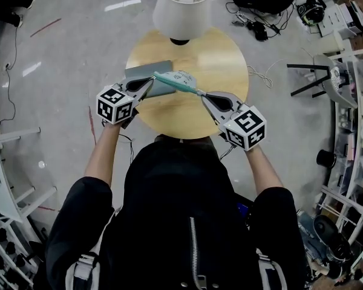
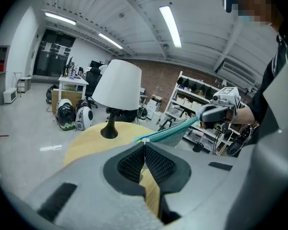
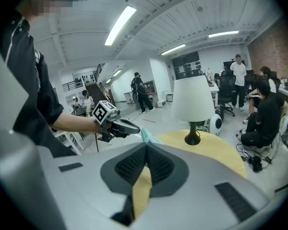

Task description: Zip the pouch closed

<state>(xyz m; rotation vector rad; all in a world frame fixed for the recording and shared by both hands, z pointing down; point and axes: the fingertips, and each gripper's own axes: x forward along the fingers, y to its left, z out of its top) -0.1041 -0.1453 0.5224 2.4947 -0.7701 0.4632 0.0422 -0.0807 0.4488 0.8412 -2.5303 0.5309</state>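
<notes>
So the pouch [image 1: 174, 80] isn't lying on the round wooden table [image 1: 221, 65], it's held up just above it, strung between both grippers a bit in front of the white lamp [image 1: 181, 8]. Makes sense to me: pulling the two ends apart keeps the teal zip edge [image 2: 173, 132] straight and taut, and a slider runs way easier on that than on a floppy one. The left gripper [image 1: 146, 85] has its jaws pressed together on the pouch's left end, and its own view shows a little pale tab right at the tips, which could be the zip pull, though I can't say for sure. The right gripper [image 1: 206, 95] is clamped on the opposite end the same way. Both forearms reach forward from the body, and the grippers tilt down and angle in toward each other. No idea how far the zip is closed from these views
</notes>
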